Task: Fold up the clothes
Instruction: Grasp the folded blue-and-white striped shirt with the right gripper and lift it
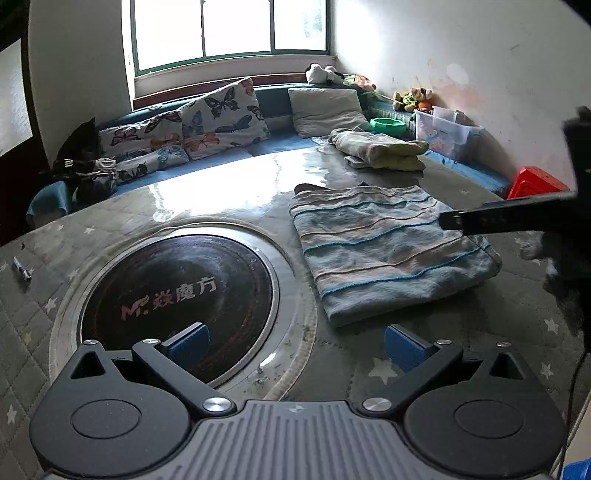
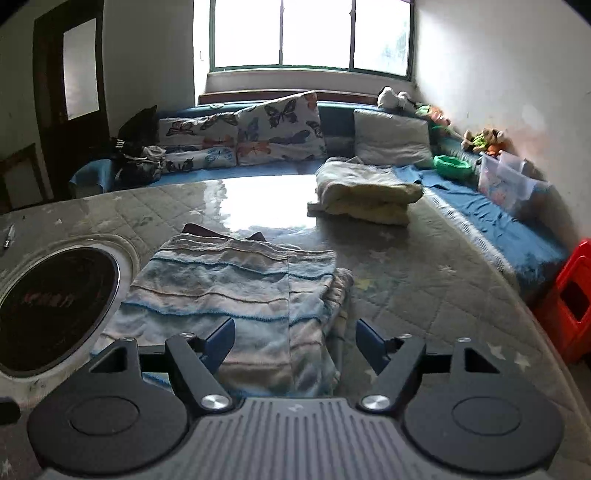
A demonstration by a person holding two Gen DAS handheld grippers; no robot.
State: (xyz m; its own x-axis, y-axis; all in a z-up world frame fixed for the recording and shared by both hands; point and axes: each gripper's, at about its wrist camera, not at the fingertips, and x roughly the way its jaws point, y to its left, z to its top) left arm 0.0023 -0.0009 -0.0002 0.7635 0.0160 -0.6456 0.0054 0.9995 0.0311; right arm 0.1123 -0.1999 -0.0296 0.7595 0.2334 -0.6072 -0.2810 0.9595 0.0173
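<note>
- Left tool (image 1: 297, 341): blue fingers spread wide, nothing between them, held above the surface (image 1: 424, 373), a quilted star-print cover under a glossy sheet.
- Round dark cooktop (image 1: 177, 291), set into the surface: directly ahead of the left tool's left finger; printed lettering shows on its glass.
- Folded striped garment (image 1: 391, 251): ahead and to the right of the left tool, lying flat in a rough rectangle, its near edge just beyond the right finger.
- Right tool (image 2: 295, 341): fingers likewise spread and empty, poised above the near edge of the striped garment (image 2: 236, 291); whether they touch the cloth cannot be told. In the left wrist view one of its fingers (image 1: 480, 219) reaches over the garment's right side.
- Second folded cloth (image 2: 365, 195), pale yellow-grey: farther ahead and to the right of the right tool, well apart from the striped garment.
- Marker pen (image 1: 22, 269): far left of the left tool, on the surface.
- Background: butterfly-print cushions (image 2: 258, 136) on a blue bench below a window (image 2: 310, 35).
</note>
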